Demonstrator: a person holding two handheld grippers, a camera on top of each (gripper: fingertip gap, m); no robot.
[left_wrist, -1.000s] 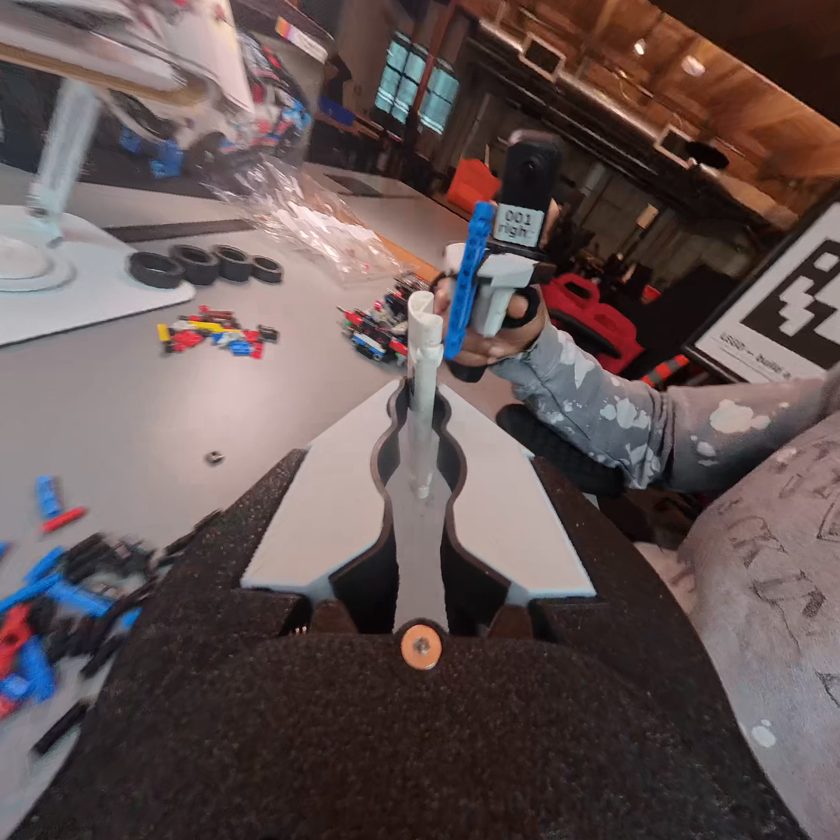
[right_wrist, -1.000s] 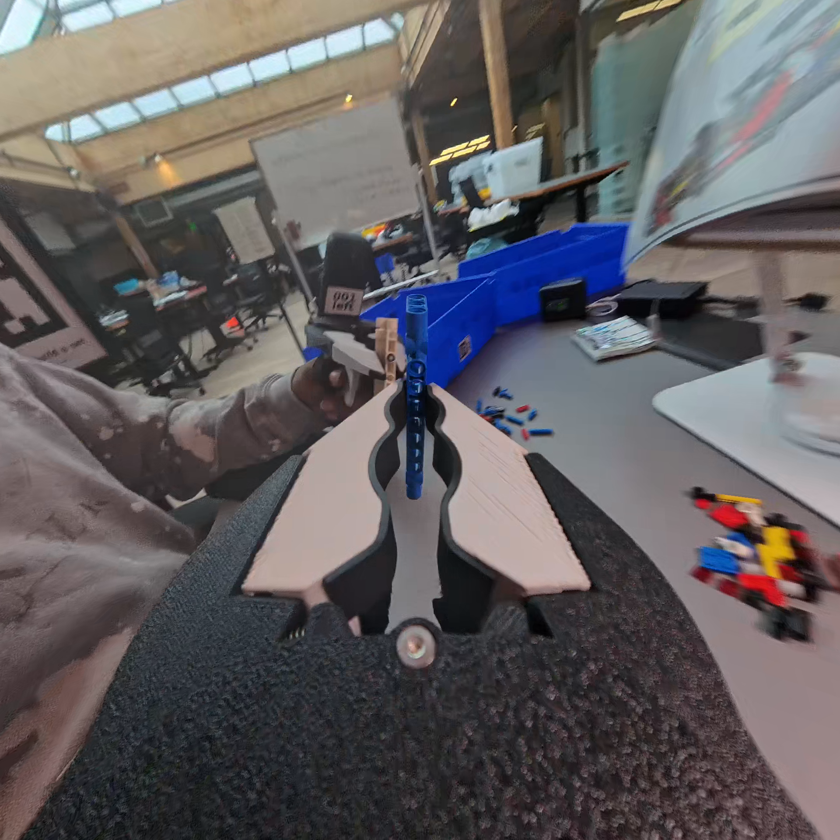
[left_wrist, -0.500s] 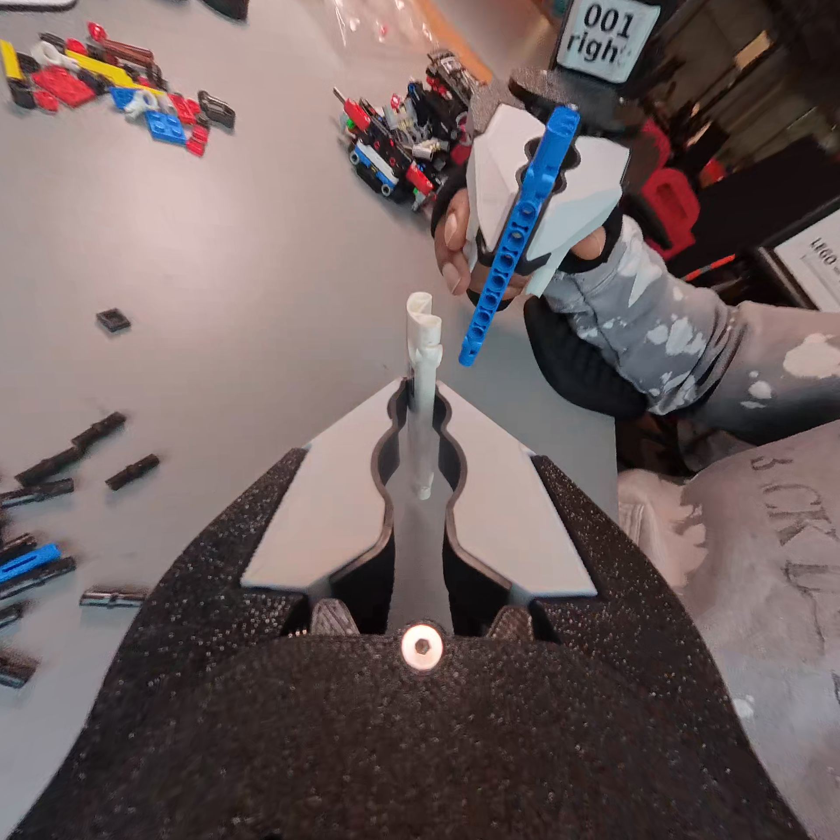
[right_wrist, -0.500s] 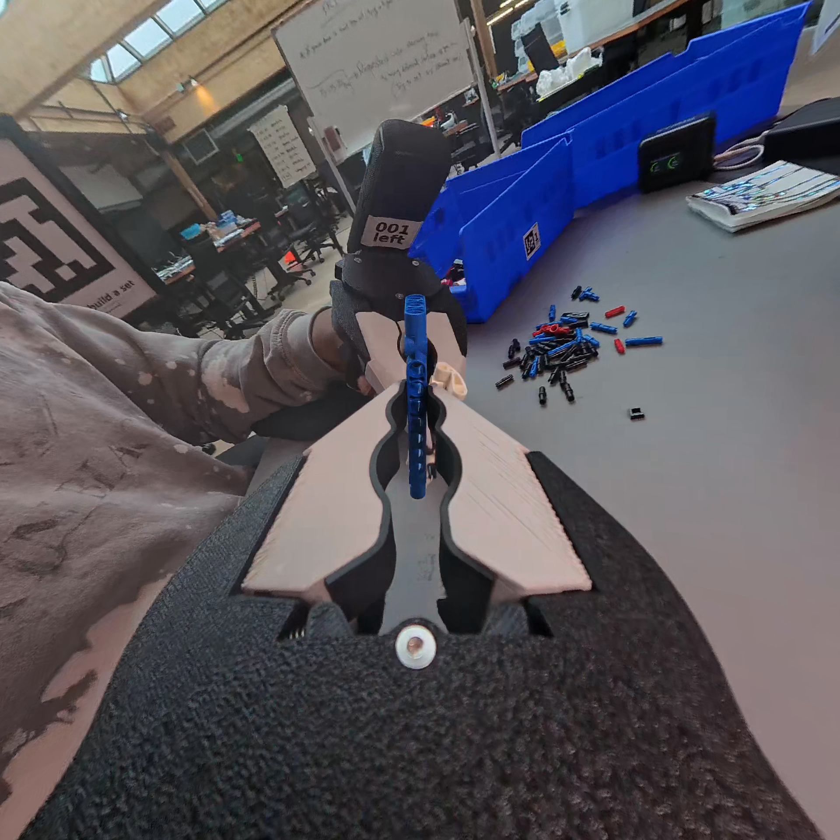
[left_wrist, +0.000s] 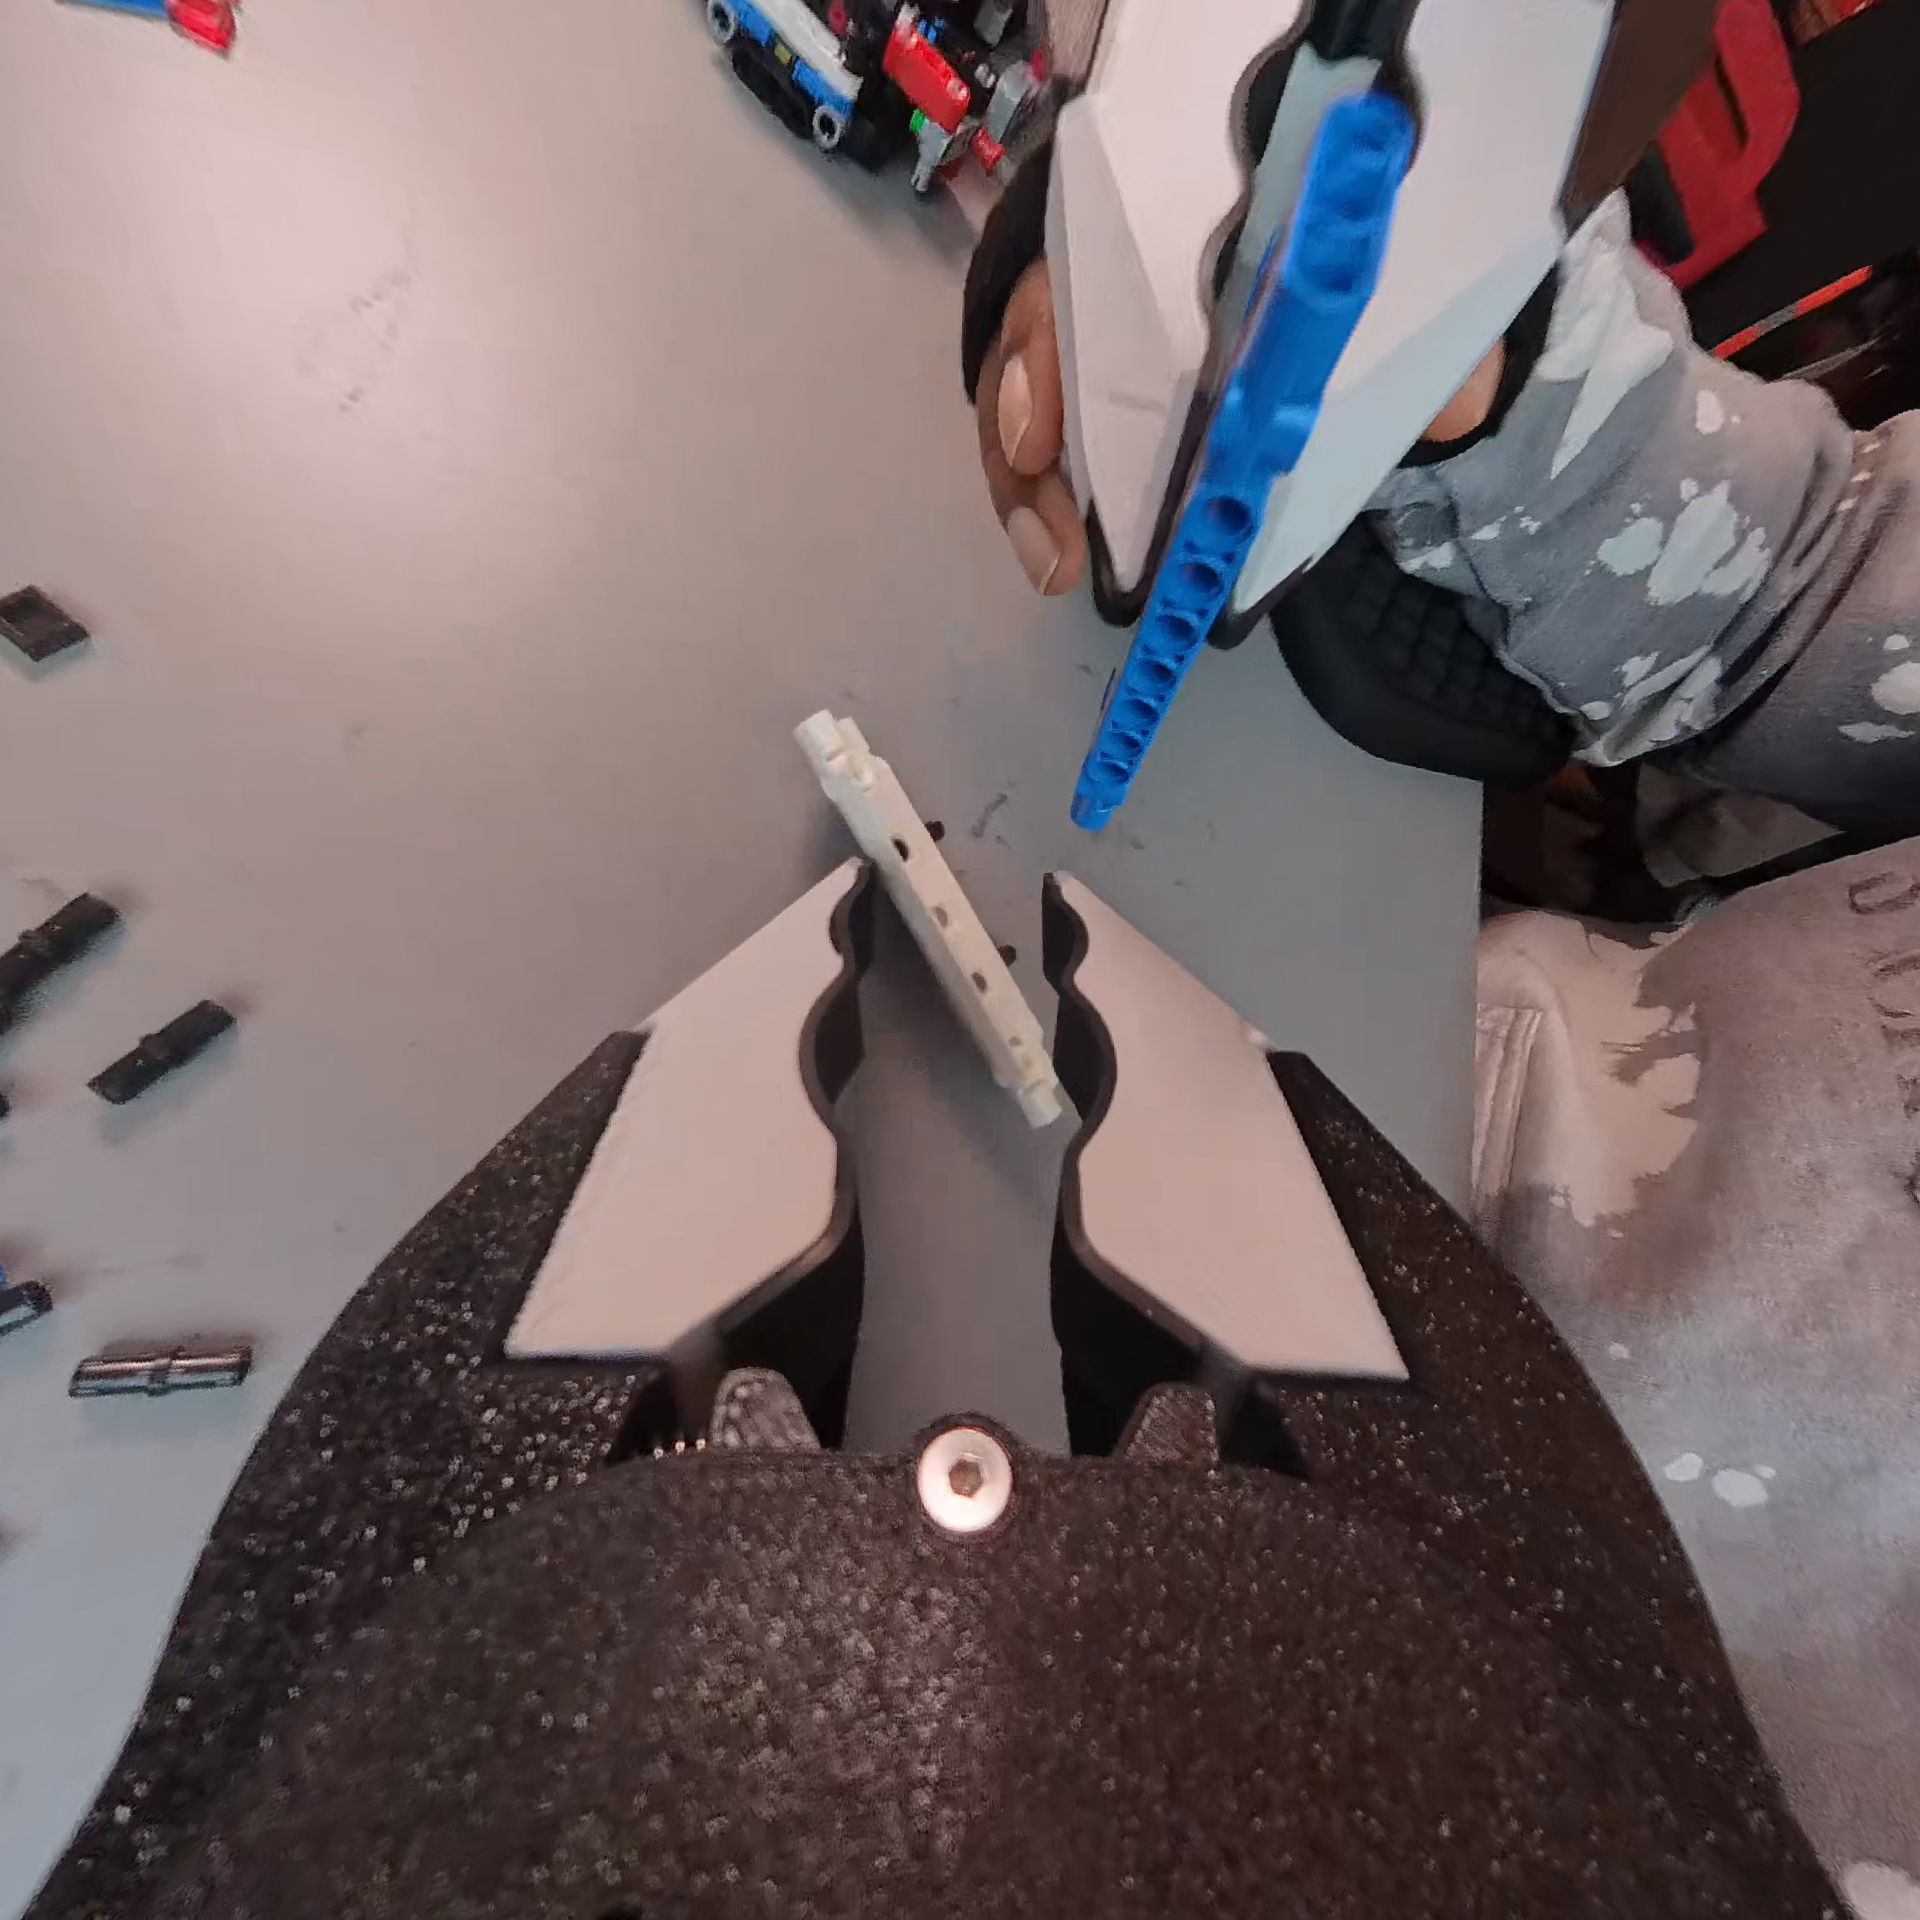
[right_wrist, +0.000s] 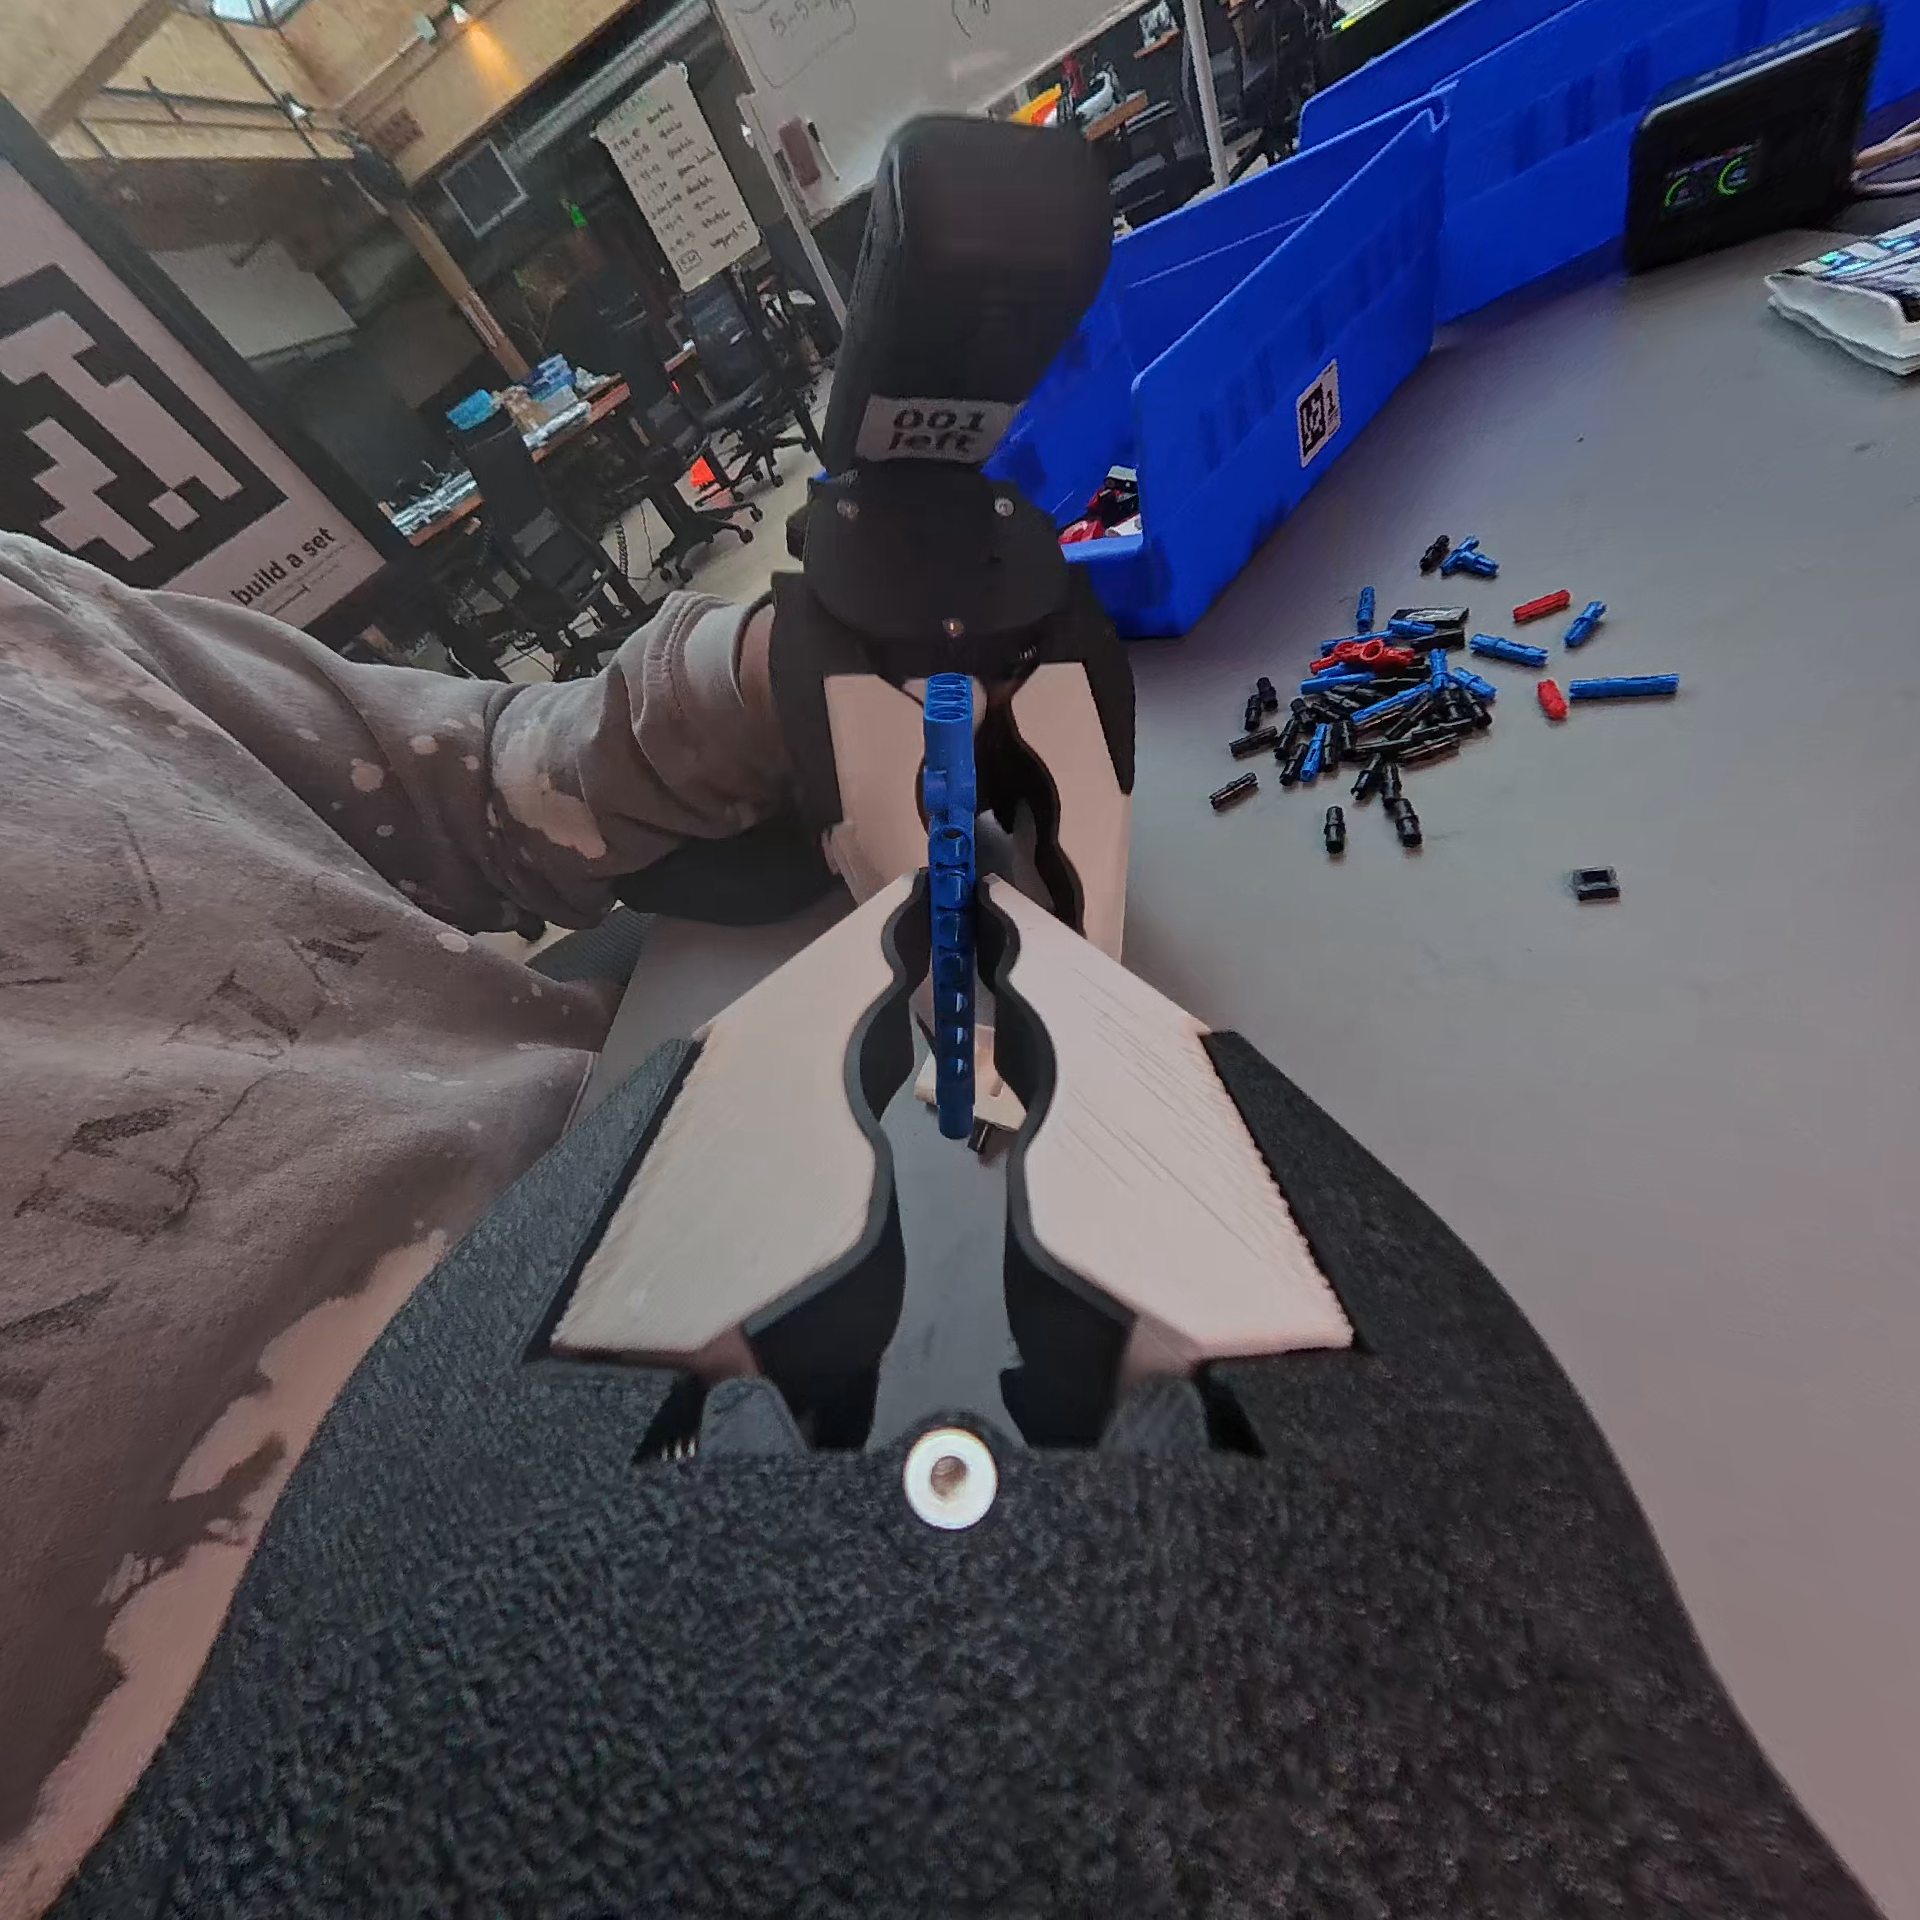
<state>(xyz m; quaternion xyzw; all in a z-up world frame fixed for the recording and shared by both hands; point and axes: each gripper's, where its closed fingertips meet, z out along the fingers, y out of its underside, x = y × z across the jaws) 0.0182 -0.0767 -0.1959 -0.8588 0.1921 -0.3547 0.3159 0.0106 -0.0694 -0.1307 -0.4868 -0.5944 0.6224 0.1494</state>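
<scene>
Our left gripper (left_wrist: 951, 883) stands released, its jaws spread around a slim white plastic beam with holes (left_wrist: 930, 914) that lies tilted between them on the grey worktop (left_wrist: 468, 468); we cannot tell if it touches either jaw. Our right gripper (right_wrist: 954, 883) is clenched on a long blue plastic beam with holes (right_wrist: 951, 904), gripped mid-length, its free end hanging near the white one. Both look light, stiff and smooth, so we judge the flat sides best for holding. Small black pins (left_wrist: 161, 1049) lie scattered nearby.
</scene>
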